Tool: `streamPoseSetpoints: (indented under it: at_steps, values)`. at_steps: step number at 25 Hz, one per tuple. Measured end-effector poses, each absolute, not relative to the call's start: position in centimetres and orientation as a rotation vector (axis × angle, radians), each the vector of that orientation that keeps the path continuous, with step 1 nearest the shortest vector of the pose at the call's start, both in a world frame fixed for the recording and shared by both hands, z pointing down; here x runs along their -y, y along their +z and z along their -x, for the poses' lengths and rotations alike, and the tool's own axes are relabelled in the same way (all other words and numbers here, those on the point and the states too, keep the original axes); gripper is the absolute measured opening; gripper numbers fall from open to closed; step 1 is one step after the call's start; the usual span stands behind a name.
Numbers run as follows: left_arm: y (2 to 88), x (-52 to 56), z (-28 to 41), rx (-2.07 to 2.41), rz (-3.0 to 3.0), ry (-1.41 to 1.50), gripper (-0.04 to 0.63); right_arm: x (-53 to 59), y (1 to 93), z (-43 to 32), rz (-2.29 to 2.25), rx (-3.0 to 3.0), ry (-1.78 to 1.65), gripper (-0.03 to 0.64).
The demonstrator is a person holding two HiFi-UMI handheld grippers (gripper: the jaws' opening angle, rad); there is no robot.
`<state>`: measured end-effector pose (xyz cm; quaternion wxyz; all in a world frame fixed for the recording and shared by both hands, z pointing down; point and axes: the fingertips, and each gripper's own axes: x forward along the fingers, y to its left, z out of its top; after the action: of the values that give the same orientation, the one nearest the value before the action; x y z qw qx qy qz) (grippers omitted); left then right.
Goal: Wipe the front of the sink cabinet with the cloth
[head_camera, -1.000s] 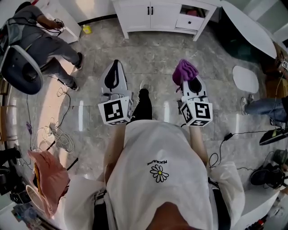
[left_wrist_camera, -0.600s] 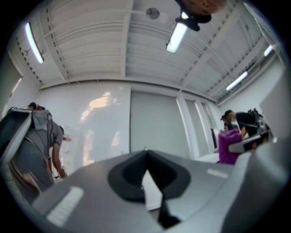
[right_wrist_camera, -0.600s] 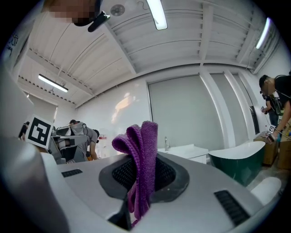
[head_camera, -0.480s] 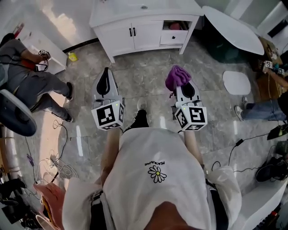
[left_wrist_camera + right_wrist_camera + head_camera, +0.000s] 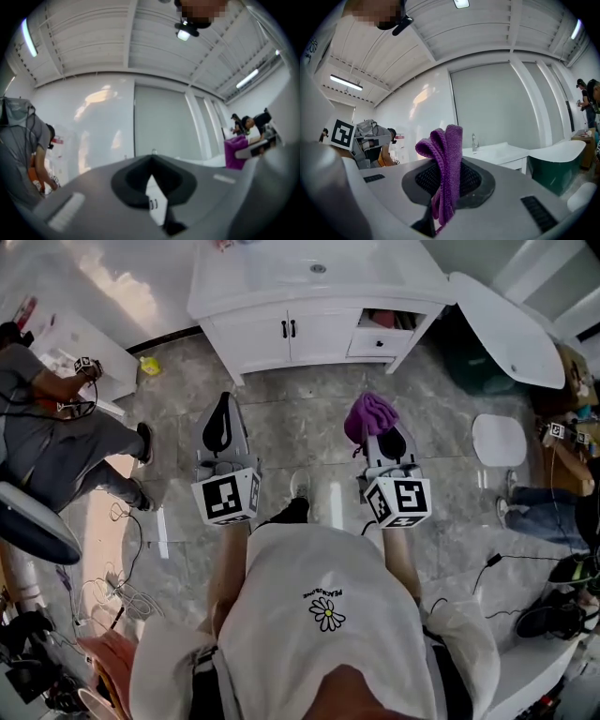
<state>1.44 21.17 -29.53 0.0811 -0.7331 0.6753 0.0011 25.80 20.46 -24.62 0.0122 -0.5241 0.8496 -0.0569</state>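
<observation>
**Spotter:** Where is the rag right now?

**Operator:** I have the purple knitted cloth [image 5: 446, 164] pinched in my right gripper [image 5: 380, 431]. The jaws are clamped on its folded middle, so a bunched wad sticks out past the tips. I hold it that way on purpose: the wad should meet the paint before any hard plastic does.

**Spotter:** And the other side?

**Operator:** My left gripper [image 5: 221, 412] has its tips together with nothing between them. It hangs level with the right one, above the grey marble floor [image 5: 309, 442]. I judge it is only along for balance.

**Spotter:** How far from the job?

**Operator:** The white sink cabinet [image 5: 281, 334] stands straight ahead, well apart from both grippers, so no wiping has begun. I am squared up to the two doors with the black handles [image 5: 288, 329]. The cloth is on the side nearer the drawer [image 5: 382, 322], which hangs open.

**Spotter:** Does that worry you?

**Operator:** A little. I think loose folds could snag on the drawer's edge, so I would start on the flat doors. I will also have to bring the cloth low, since the front faces me from below the basin top.
</observation>
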Motion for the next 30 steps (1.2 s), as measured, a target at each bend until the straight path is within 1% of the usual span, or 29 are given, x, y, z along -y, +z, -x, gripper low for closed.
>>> streamPoseSetpoints:
  at_steps: [3, 7, 13, 18, 22, 30]
  values:
    - [-28.2, -17.0, -0.3, -2.008, 2.191, -0.060, 0.005, -16.1, -24.0, -24.3, 1.635, -2.639, -0.217, 0.057]
    - [-28.1, -12.1, 0.9, -1.989, 2.198, -0.074, 0.005, -11.8, -24.7, -22.2, 1.599, -2.613, -0.212, 0.057]
    - [-28.4, -8.6, 0.2, -2.001, 2.184, -0.068, 0.005, -9.4, -26.5, -21.7, 1.546, -2.636, -0.125, 0.057]
    - [-27.9, -6.8, -2.9, -1.974, 2.205, -0.095, 0.005, -7.2, -26.6, -23.8, 1.553, -2.647, -0.131, 0.057]
    - [-29.5, -5.4, -6.2, -1.940, 2.159, -0.087, 0.005, -4.8, -26.4, -25.4, 1.523, -2.694, -0.147, 0.057]
    - [-31.9, -2.7, -10.8, -1.944, 2.053, -0.060, 0.005, -1.3, -28.1, -28.2, 1.420, -2.741, -0.064, 0.057]
